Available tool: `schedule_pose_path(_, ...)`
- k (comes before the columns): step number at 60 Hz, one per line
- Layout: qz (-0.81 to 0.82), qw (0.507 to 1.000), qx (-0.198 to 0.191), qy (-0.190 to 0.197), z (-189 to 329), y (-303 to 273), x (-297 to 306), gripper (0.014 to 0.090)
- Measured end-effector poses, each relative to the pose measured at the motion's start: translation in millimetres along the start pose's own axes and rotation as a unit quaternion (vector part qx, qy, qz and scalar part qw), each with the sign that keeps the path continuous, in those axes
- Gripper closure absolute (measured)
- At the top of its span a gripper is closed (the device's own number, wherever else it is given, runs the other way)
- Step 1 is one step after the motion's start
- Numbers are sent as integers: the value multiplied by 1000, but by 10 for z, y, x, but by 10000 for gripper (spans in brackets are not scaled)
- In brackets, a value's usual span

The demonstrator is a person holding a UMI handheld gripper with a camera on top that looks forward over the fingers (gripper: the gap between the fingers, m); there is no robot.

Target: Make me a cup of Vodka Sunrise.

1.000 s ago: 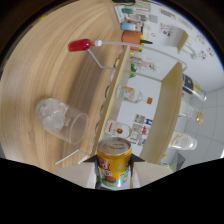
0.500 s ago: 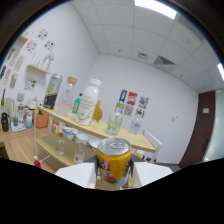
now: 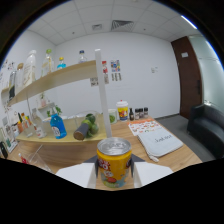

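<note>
Clamped from both sides, the can (image 3: 114,164) sits upright between the fingers of the gripper (image 3: 114,172) — yellow, with orange fruit printed on it and a silver unopened top. Beyond it stand a wooden table (image 3: 172,157) and shelf (image 3: 55,80) of bottles.

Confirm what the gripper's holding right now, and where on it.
The gripper holds a yellow can, upright, its fingers pressing on opposite sides of the can's body below the silver top.

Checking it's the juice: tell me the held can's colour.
The can is yellow-orange with a silver top, clamped in the gripper; gripper view.
</note>
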Motion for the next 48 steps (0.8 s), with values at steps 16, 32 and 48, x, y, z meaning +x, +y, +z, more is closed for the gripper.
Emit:
schedule_pose_path(16, 0, 998, -56, -3, 351, 687, 65, 542)
schedule_pose_path(32, -25, 997, -75, 1, 319, 907, 85, 533)
schedule_pose_path(48, -48, 995, -83, 22, 208, 997, 130, 510)
